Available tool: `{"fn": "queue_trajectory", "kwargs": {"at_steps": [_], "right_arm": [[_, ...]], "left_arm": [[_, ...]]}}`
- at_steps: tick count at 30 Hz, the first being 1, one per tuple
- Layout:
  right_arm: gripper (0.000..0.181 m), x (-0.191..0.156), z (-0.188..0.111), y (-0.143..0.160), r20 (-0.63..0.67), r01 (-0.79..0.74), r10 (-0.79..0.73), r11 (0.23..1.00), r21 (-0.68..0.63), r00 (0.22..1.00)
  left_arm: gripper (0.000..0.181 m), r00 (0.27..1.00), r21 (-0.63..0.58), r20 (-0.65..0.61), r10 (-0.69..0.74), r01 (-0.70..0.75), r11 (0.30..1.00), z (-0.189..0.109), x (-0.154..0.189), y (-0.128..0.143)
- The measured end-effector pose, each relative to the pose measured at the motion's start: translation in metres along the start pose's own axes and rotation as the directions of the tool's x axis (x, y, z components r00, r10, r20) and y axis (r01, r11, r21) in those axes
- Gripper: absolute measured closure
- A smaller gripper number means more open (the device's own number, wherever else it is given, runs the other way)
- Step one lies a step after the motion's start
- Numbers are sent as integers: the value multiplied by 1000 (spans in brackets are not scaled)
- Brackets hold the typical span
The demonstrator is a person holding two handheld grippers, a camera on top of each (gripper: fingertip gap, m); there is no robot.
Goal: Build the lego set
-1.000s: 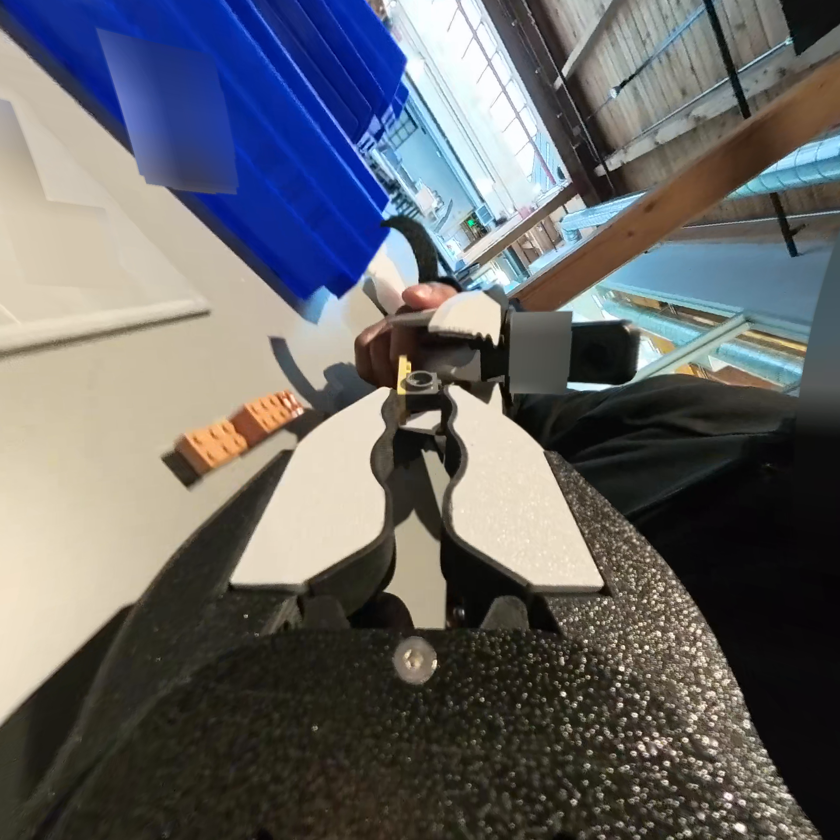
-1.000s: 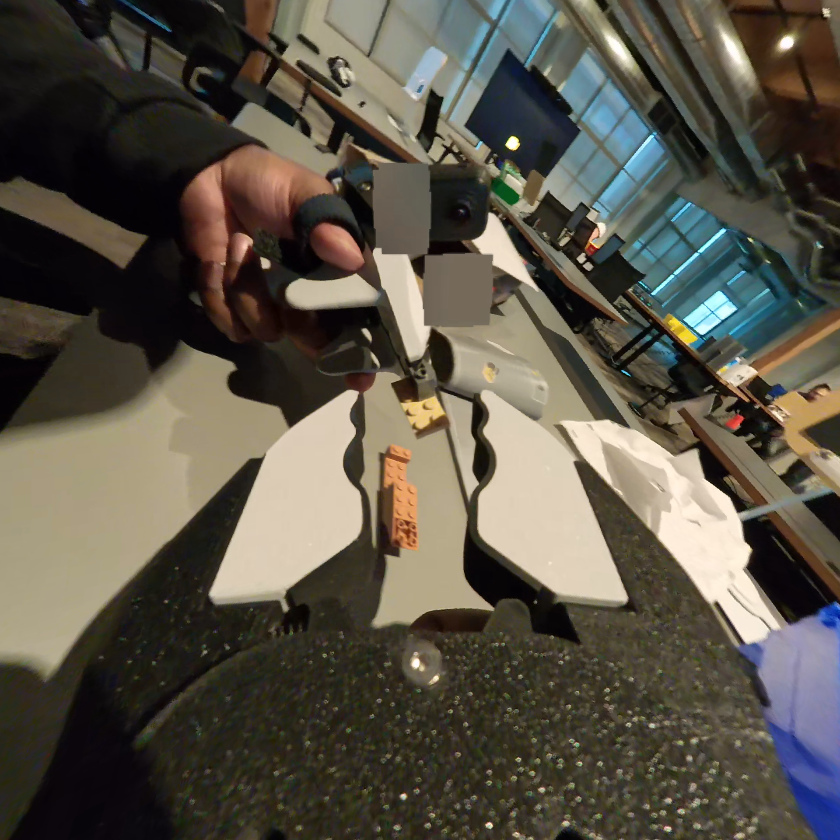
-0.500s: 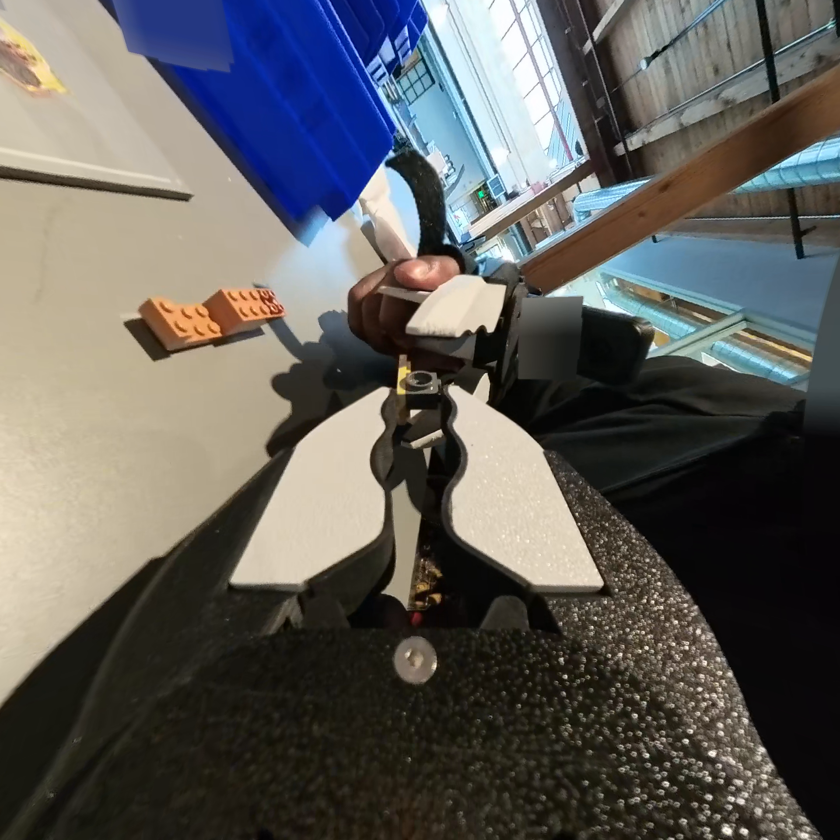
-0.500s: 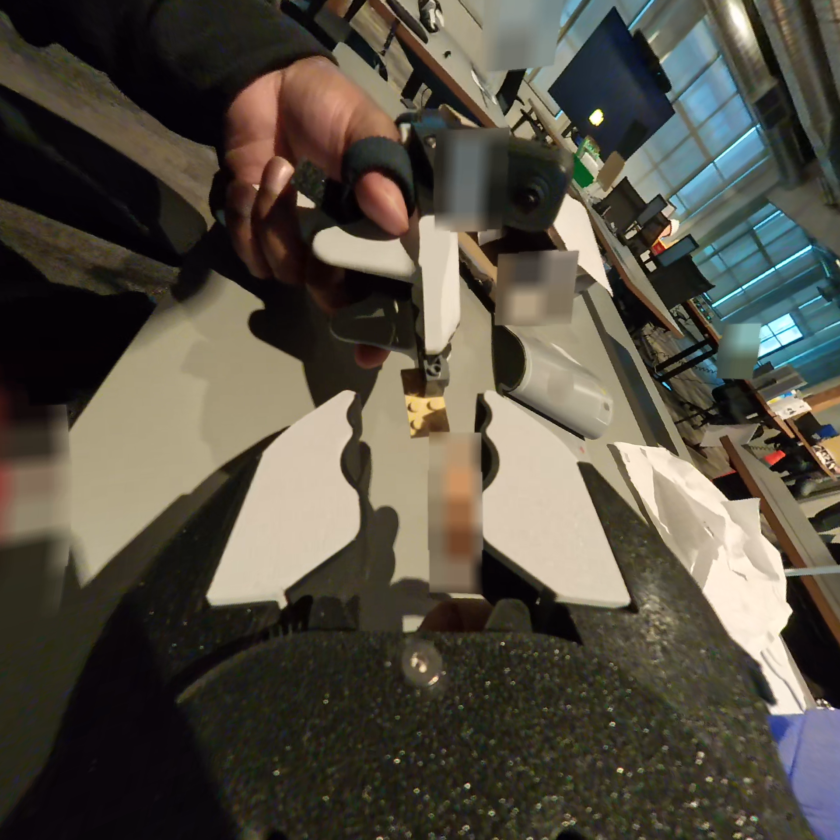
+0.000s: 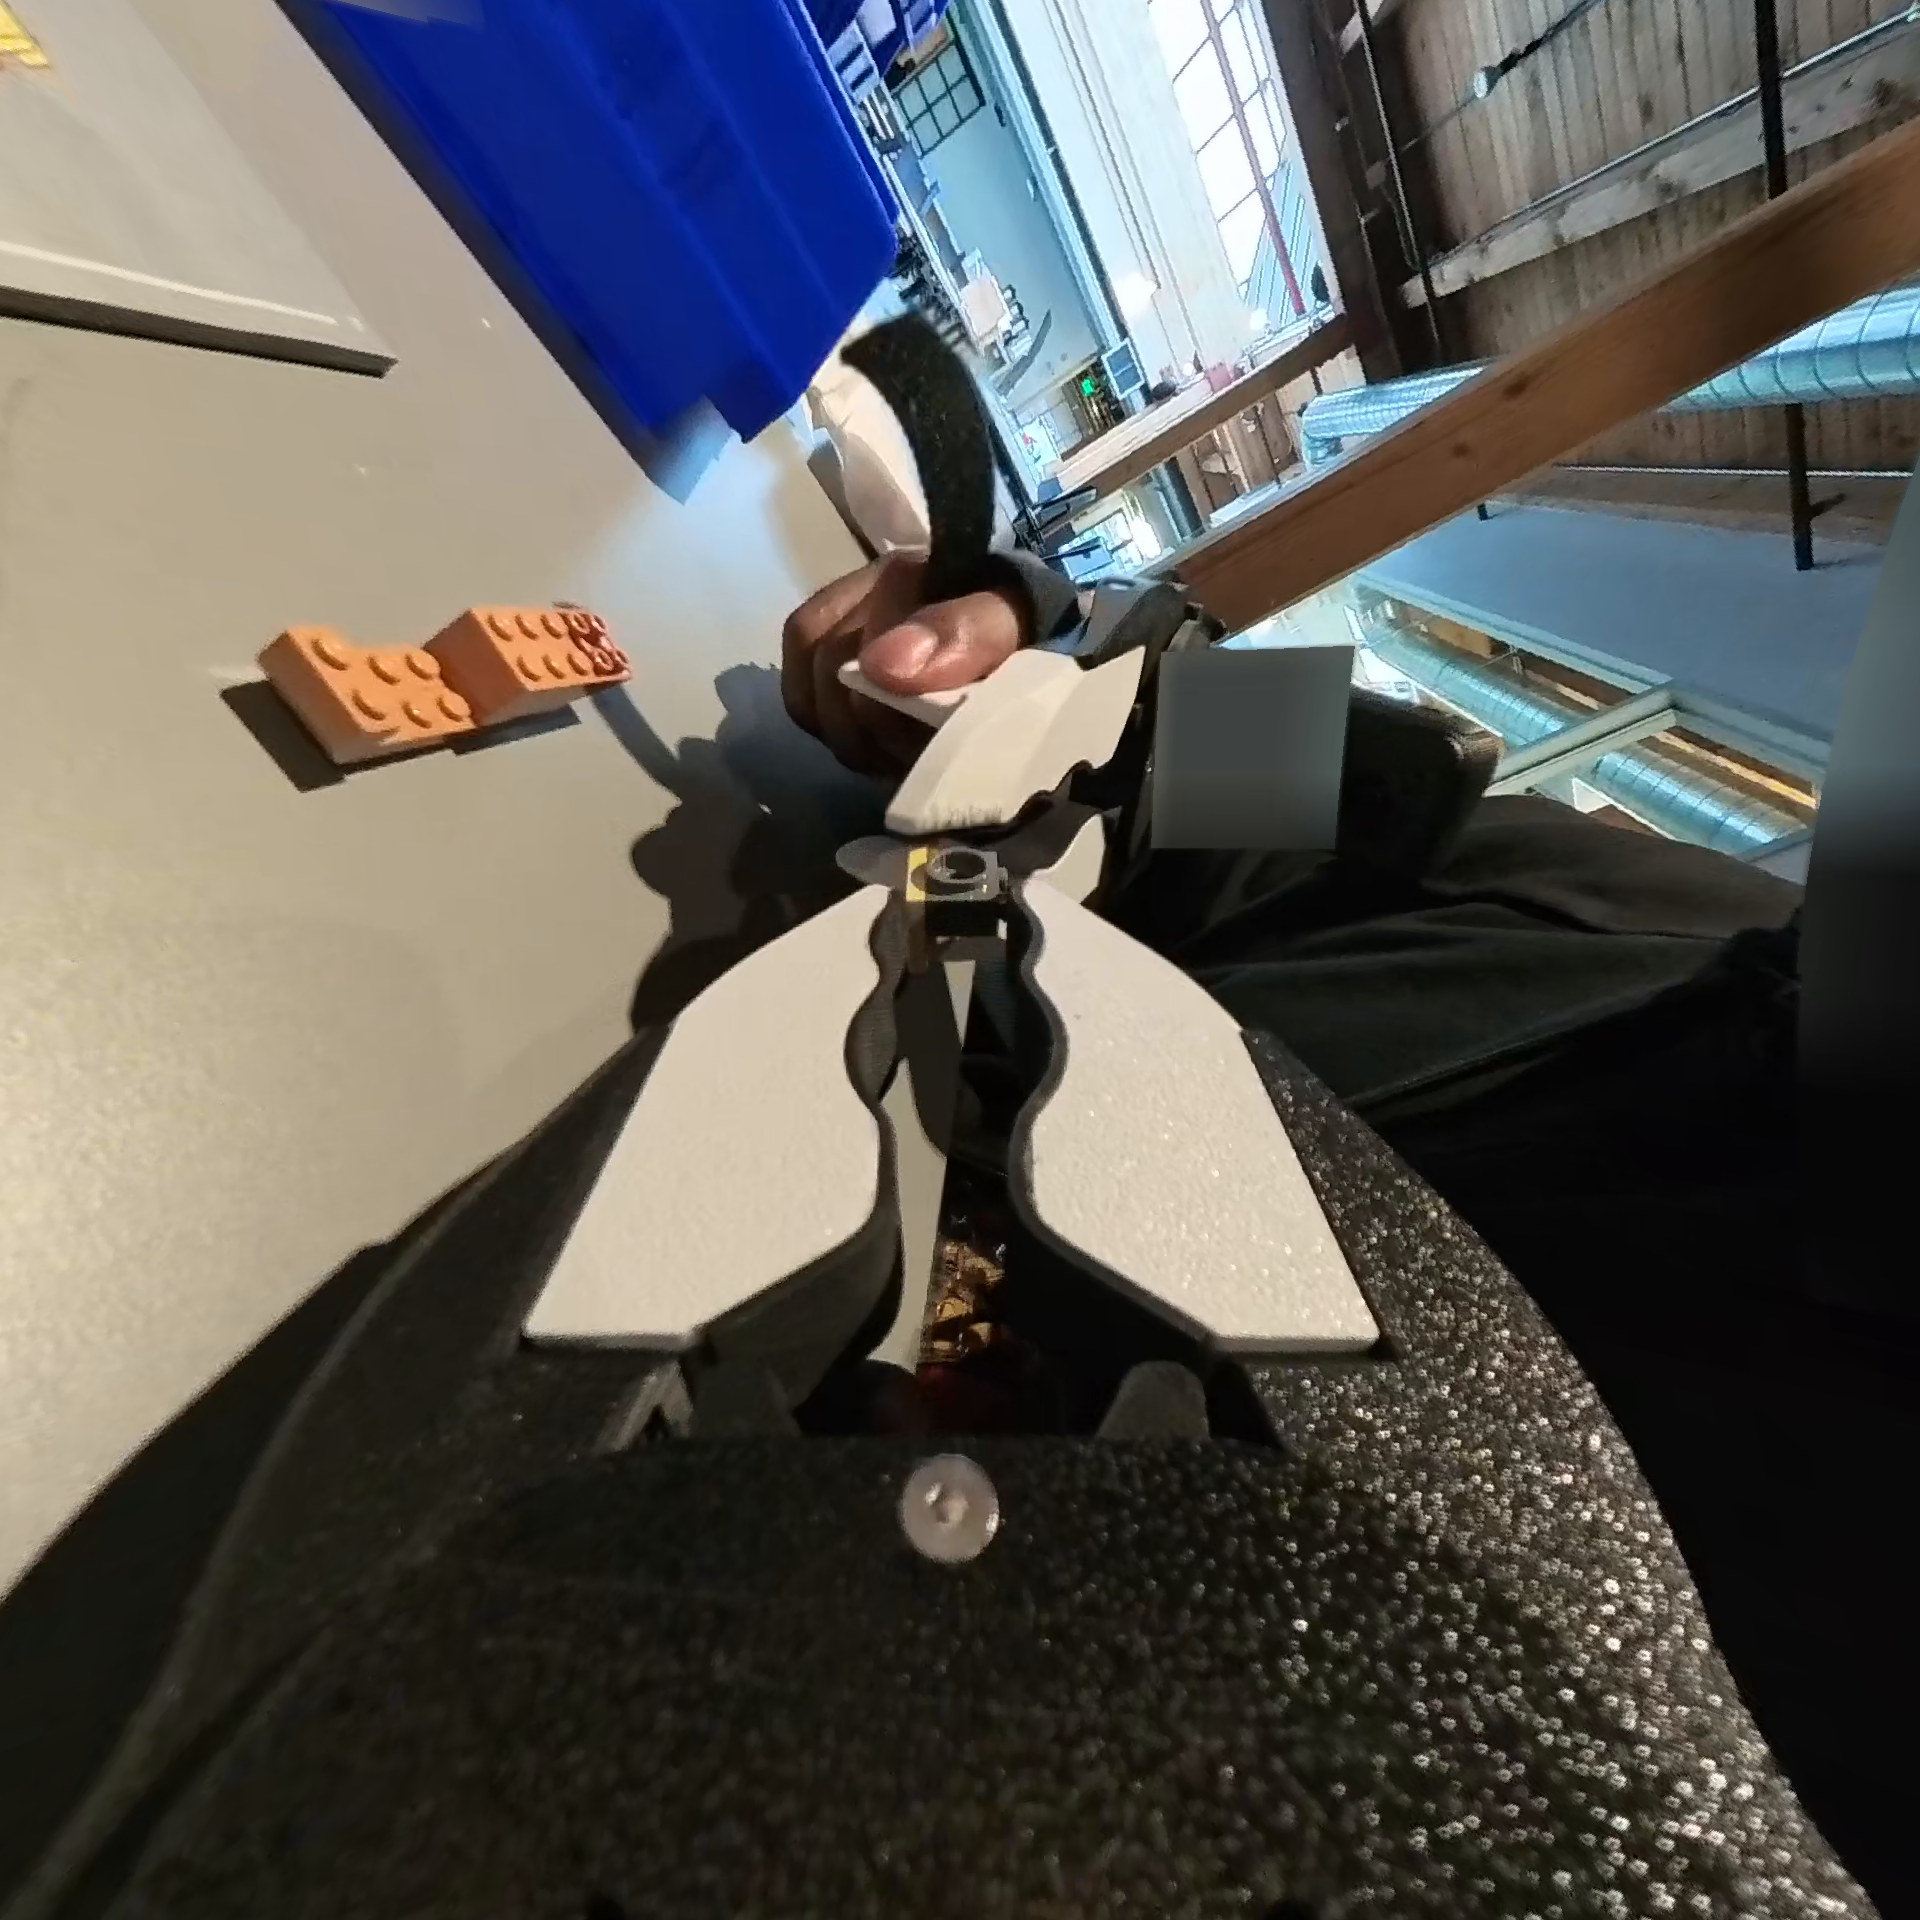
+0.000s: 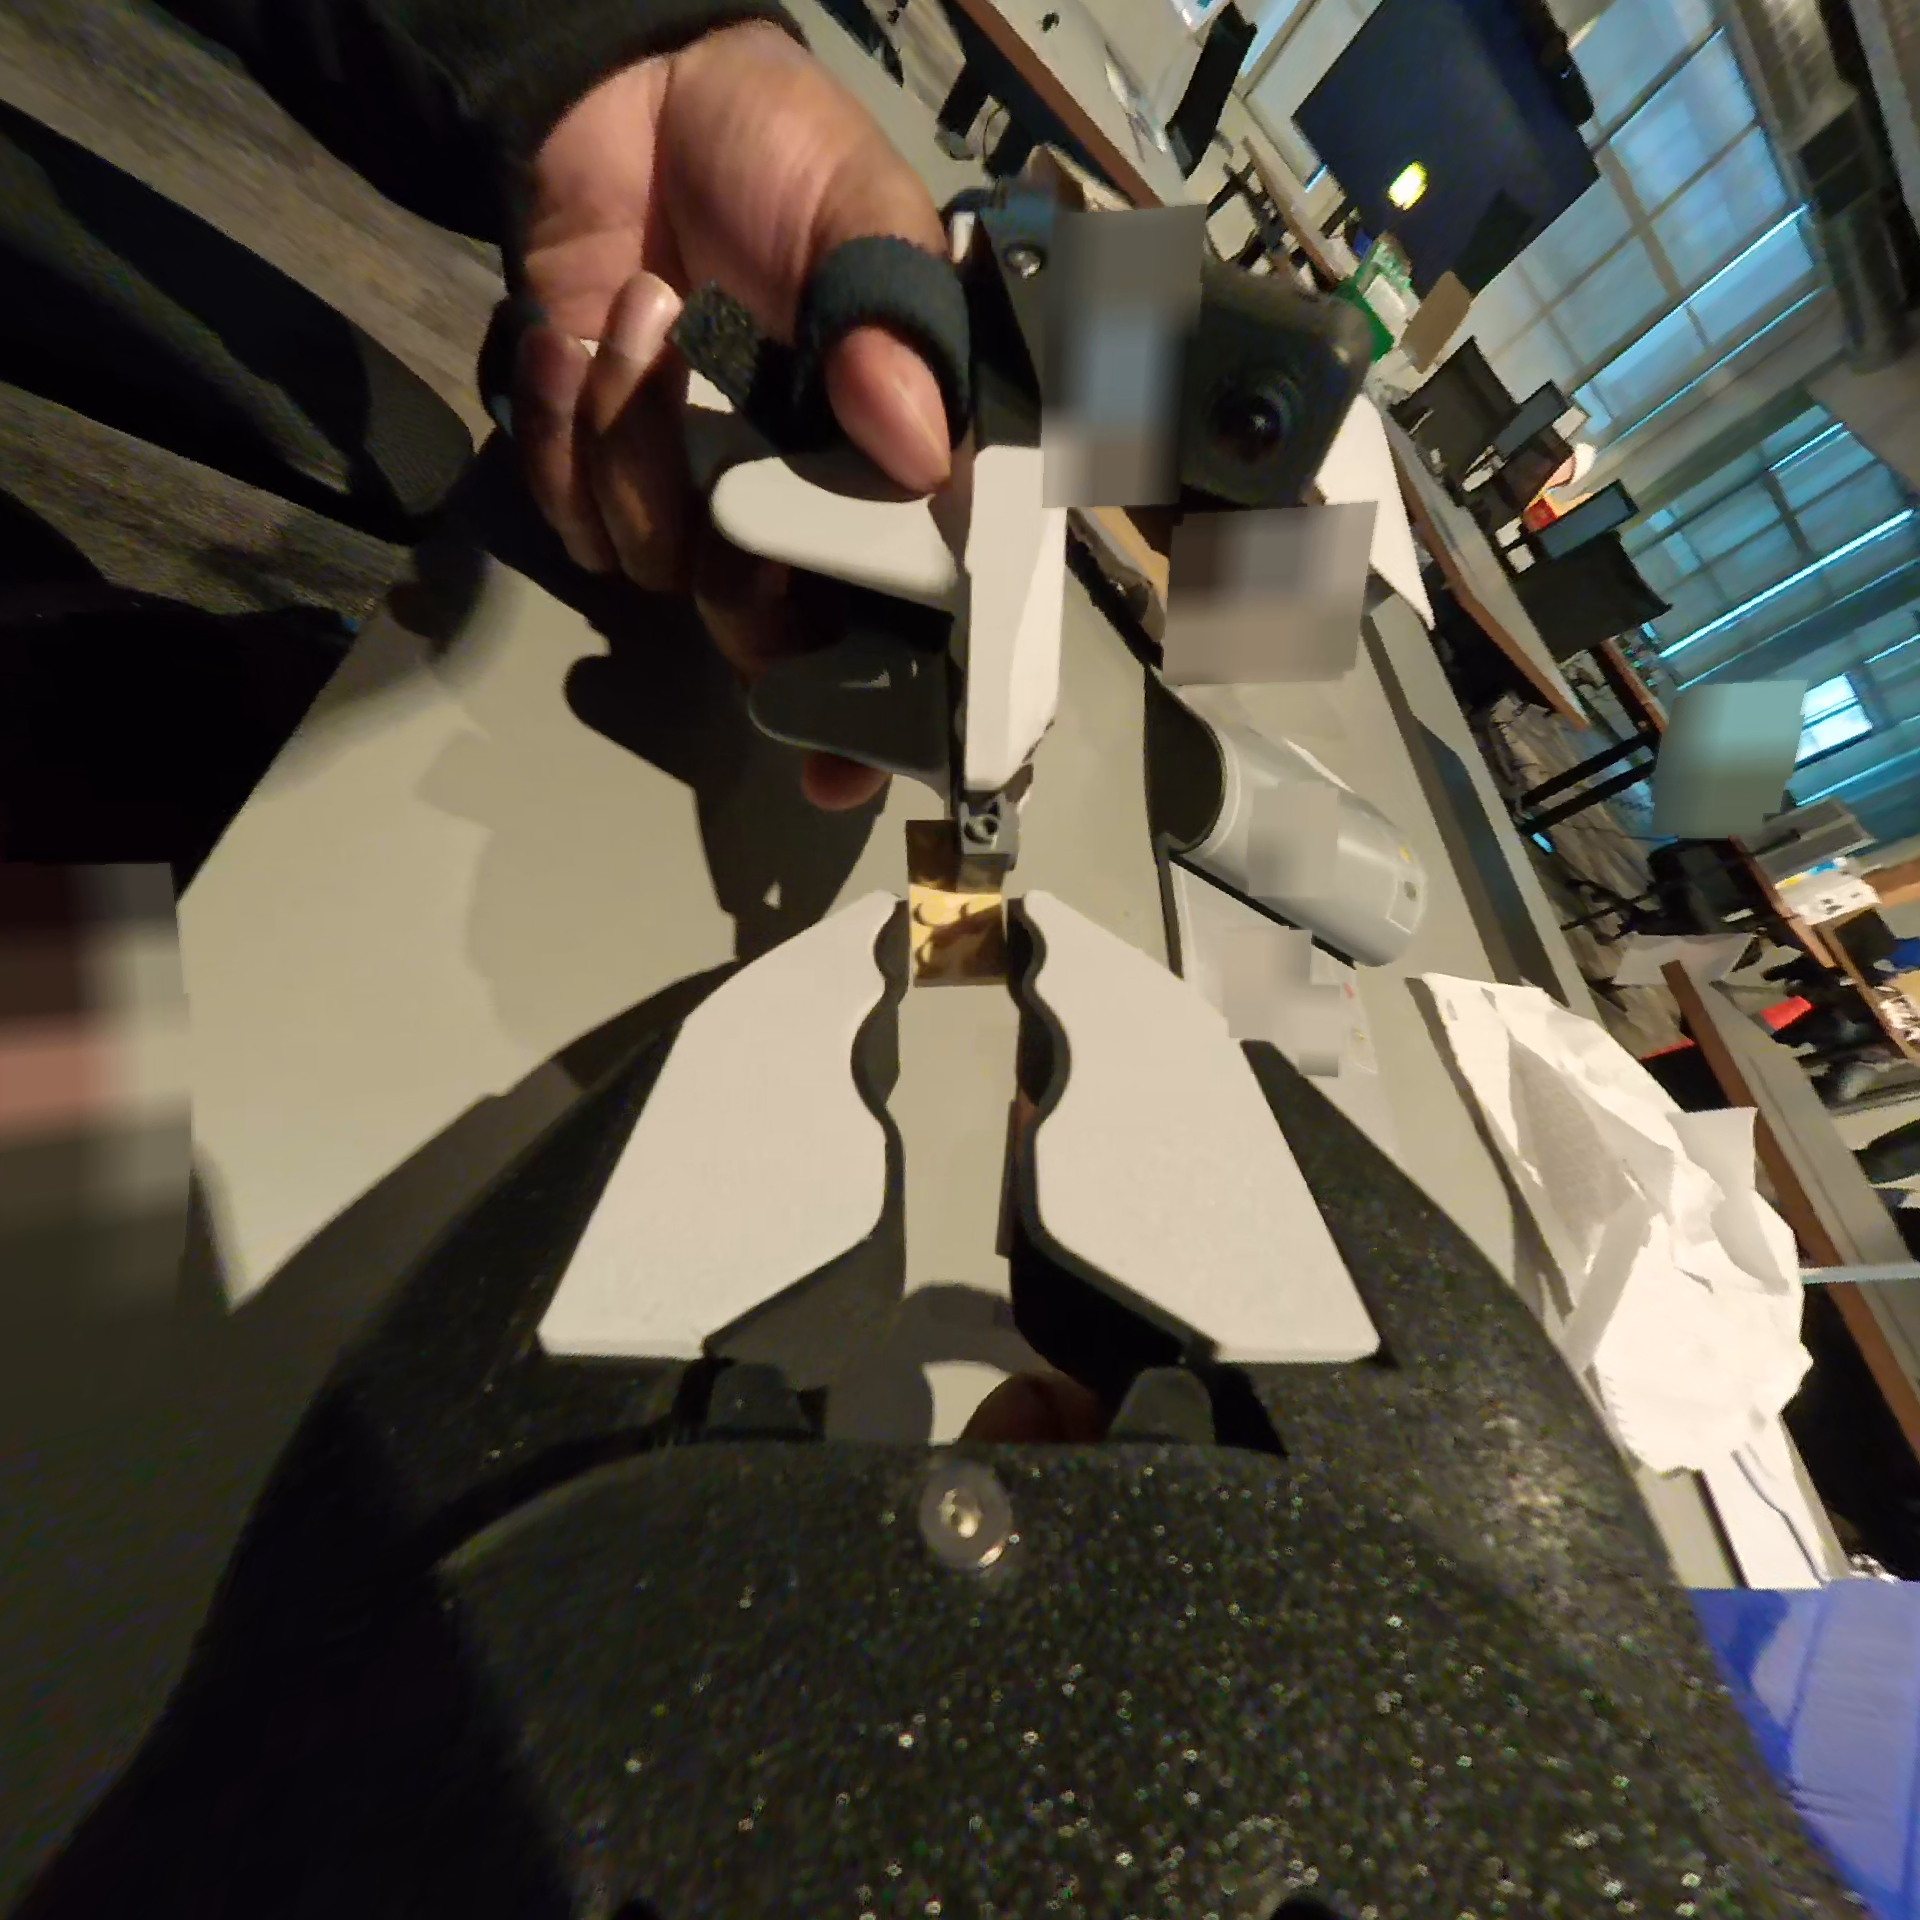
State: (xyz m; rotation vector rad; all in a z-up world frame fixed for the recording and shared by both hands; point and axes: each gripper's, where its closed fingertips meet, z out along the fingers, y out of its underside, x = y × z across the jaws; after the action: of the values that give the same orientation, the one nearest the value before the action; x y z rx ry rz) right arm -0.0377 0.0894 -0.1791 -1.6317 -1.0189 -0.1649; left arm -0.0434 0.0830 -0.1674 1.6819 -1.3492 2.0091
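I have the left claw (image 5: 951, 914) clenched on a small dark grey piece (image 5: 961, 873) that is joined to a tan plate (image 6: 958, 940); both are held up in the air above the grey bench (image 5: 260, 935), not resting on it. My right claw (image 6: 958, 935) has come in from the opposite side and its tips sit against the two edges of the tan plate, so I judge it is gripping that plate, though the contact is partly in shadow. An orange brick assembly (image 5: 442, 681) lies on the bench to the left, well apart from the claws, near the blue bins (image 5: 644, 177).

These parts are light, rigid plastic with smooth, slick sides, so they could pivot or pop out under uneven squeeze. I would hold the plate by its flat opposite edges, square between the tips, and press straight along the studs.
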Motion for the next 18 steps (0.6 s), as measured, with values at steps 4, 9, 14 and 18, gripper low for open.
{"fn": "queue_trajectory", "kwargs": {"at_steps": [4,9,14,18], "right_arm": [[165,-3,2,3,39,-77,78,996,-42,996],[165,-18,8,21,127,-366,397,906,-212,909],[165,-28,9,39,145,-439,515,822,-362,845],[164,-33,13,46,133,-398,490,814,-423,862]], "left_arm": [[164,999,-21,28,41,-41,999,0,-3,0],[151,988,-2,79,134,-134,991,-10,-5,-8],[151,950,-15,175,257,-258,966,-21,-13,-16],[153,939,-25,194,285,-286,958,-23,-18,-14]]}}
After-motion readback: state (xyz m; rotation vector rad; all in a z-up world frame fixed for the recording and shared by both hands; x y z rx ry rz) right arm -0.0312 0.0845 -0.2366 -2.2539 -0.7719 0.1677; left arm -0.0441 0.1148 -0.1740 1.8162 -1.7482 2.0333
